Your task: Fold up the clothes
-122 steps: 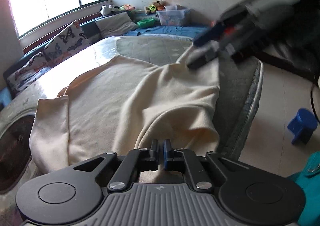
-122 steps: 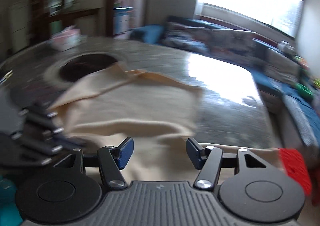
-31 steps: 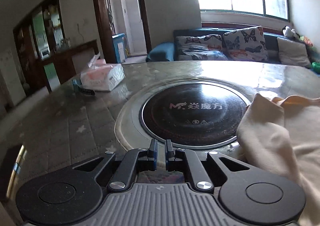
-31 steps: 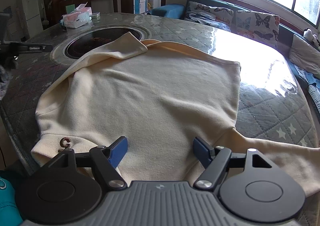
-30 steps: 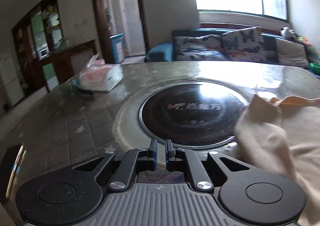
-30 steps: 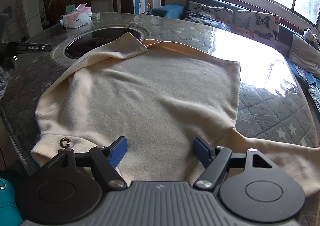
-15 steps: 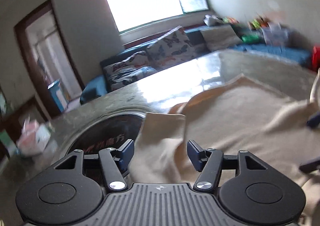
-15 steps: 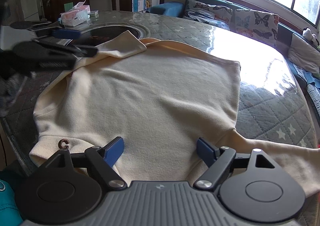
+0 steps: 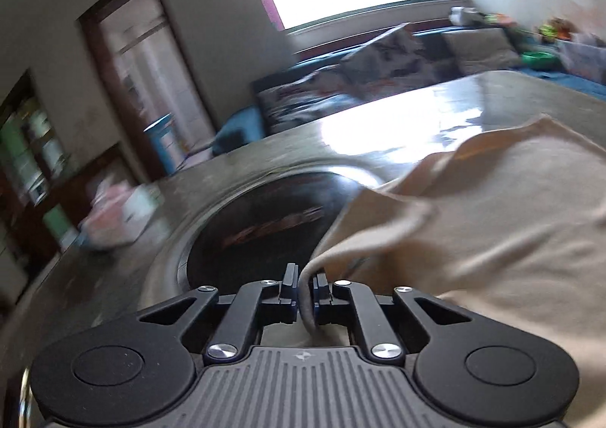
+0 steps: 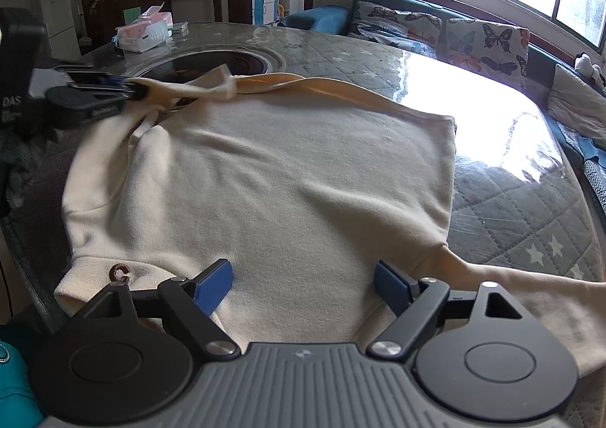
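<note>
A cream fleece sweatshirt (image 10: 288, 178) lies spread flat across a round desk (image 10: 511, 200) covered in grey quilted, star-printed padding under a glossy clear sheet. Half a second ago the left gripper (image 9: 303, 299) hovered with its blue-padded fingers spread over the garment's far sleeve; now those fingers have come together and pinch a fold of that sleeve (image 9: 378, 235), the soft cloth bunched and rising out from between the pads. In the right wrist view the same gripper (image 10: 132, 89) appears at the far left of the desk, with the sleeve end (image 10: 212, 85) lifted and pulled taut into wrinkles beside it, where before it lay flat. The left view is blurred with motion.

The right gripper (image 10: 303, 282) is unchanged from the earlier frames: its blue fingers (image 10: 216, 282) stand wide apart, holding nothing, hovering low over the near part of the sweatshirt's body. A small brown letter "C" (image 10: 120, 272) marks the ribbed band at the near left. The other sleeve (image 10: 530, 295) trails off to the right.

Beyond the garment sits a round black glass cooktop (image 10: 212, 64) ringed in metal, set into the desk, and a pink tissue box (image 10: 142, 35). A sofa with butterfly-print cushions (image 10: 484, 43) stands under a bright window.
</note>
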`<state>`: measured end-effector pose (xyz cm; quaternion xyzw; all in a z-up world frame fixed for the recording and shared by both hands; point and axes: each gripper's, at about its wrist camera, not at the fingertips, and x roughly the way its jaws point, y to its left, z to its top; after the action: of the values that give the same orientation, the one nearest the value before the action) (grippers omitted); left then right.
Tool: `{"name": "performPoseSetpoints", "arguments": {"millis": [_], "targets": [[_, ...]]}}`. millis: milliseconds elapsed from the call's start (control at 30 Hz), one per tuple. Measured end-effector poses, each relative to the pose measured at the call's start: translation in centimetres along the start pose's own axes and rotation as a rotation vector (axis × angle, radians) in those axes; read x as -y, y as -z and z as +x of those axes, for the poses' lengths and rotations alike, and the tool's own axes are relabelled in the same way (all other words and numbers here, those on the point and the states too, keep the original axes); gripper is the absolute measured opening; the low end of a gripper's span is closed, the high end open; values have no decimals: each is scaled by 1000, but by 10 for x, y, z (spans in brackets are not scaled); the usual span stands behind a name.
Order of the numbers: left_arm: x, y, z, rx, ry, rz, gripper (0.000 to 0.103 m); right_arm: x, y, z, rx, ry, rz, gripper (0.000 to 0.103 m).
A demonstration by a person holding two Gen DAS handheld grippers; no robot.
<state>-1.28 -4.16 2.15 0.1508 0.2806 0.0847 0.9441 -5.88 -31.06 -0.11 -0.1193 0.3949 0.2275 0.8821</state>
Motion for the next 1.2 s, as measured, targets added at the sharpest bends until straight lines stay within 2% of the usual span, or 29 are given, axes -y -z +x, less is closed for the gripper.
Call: {"name": "performPoseSetpoints", "arguments": {"millis": [300,467,567,633,700,933,967,1000,1067,1200], "targets": [[-64,39,-7,-141,-205,-209,11,1,1,1,3,-4,-4,85],[-89,54,-6,-195,-333,-263,12,0,0,1,4,-7,-5,85],[-111,59,-4,-226,-369,-315,12,1,0,1,4,-8,-6,85],[-119,60,-10,-221,-359,-342,13,0,0,1,3,-7,-6,85],[-117,57,-19,-183,-325,-330,16,0,0,1,3,-7,-6,85],[-71,33,-31,-62,-85,-222,18,-1,-1,2,-2,-2,-6,86],[-65,30,-27,-51,-58,-202,20,-1,-1,1,-3,-2,-5,86],[-60,28,-23,-42,-37,-180,28,-1,-1,2,-3,-2,-4,86],[-52,26,-13,-43,-22,-140,37,-1,0,1,-2,0,-3,86],[-47,37,-4,-80,-69,-84,37,-1,0,1,0,2,0,86]]}}
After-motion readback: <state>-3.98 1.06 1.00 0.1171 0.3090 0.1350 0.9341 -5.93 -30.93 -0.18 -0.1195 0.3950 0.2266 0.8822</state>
